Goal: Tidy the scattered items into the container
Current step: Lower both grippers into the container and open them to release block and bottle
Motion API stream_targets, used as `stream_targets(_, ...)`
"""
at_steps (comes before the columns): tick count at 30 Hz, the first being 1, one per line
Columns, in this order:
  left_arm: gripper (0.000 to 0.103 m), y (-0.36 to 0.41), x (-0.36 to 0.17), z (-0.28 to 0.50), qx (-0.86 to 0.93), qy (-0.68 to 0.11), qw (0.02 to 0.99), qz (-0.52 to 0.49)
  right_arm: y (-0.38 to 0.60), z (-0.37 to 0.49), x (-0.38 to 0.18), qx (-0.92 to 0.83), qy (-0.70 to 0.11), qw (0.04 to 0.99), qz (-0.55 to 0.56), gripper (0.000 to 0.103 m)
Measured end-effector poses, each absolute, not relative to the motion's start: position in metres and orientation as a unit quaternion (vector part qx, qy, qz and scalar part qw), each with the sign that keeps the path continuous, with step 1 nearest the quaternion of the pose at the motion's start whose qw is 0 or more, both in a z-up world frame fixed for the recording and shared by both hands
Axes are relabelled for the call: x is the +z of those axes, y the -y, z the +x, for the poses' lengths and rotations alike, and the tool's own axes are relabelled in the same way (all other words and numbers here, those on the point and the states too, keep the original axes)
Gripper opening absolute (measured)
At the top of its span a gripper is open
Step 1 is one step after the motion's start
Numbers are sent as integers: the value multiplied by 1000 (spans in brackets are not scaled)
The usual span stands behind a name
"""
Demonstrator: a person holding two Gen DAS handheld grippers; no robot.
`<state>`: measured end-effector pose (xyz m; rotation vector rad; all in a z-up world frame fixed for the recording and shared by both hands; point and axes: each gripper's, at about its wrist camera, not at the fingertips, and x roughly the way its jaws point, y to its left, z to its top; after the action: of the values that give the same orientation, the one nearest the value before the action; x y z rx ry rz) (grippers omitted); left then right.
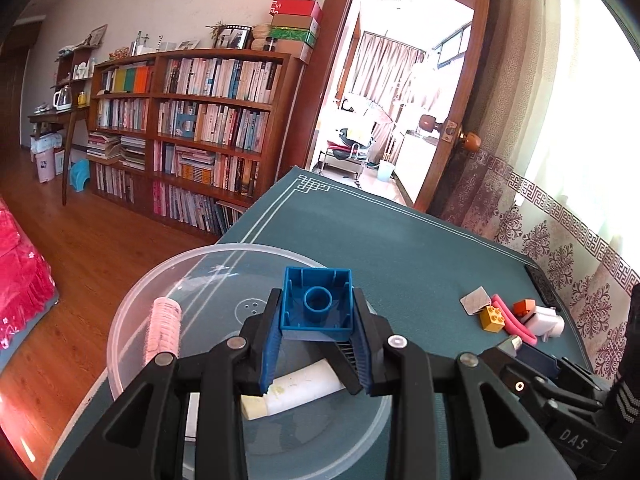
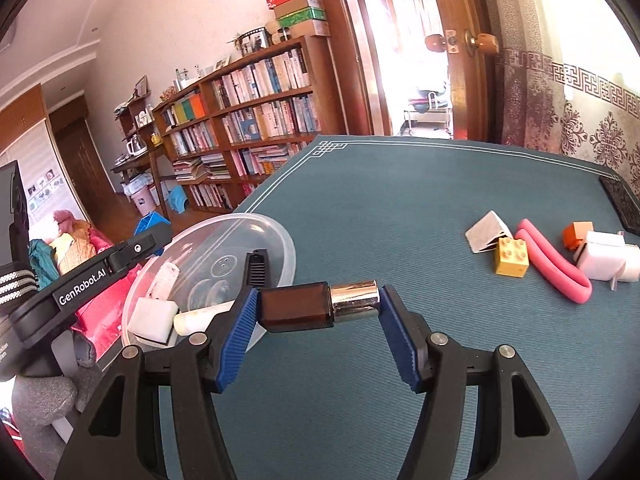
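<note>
My left gripper (image 1: 317,296) is shut on a blue toy brick (image 1: 316,310), held over the clear plastic bowl (image 1: 160,276). Inside the bowl lie a pink hair roller (image 1: 163,330), a white tube (image 1: 296,394) and a white block (image 2: 152,320). The right gripper (image 2: 318,306) is shut on a brown lipstick tube with a silver cap (image 2: 296,308), just right of the bowl (image 2: 286,240) and low over the mat. Scattered at the right are a grey folded pad (image 2: 486,230), a yellow brick (image 2: 511,258), a pink foam loop (image 2: 552,262), an orange block (image 2: 578,234) and a white plastic piece (image 2: 606,260).
A green table mat (image 2: 400,200) with a white border covers the table, and its left edge drops to a wooden floor (image 1: 80,248). A bookcase (image 1: 192,120) stands behind, with an open door (image 1: 452,112) and a curtain (image 1: 560,240) at the right.
</note>
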<state>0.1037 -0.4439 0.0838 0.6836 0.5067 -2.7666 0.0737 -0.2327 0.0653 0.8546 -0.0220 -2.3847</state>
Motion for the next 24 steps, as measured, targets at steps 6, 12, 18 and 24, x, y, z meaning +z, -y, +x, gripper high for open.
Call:
stream_targets(6,35,461,86,108,-948,-181,131,226,268,82,65,-885,-11,339,319,65)
stream_targets(12,35,472,87,109,-946,-197,130,224,299,88,54,-875,-41,359,322,65)
stream_targets(18,35,480,86,110,-944,-201,136,223,319,91,40,-865,-68,372,330,65)
stream_targets(24,35,484,82,109,-942,-205,140,227,321,87,34,-861,-71,378,332,65)
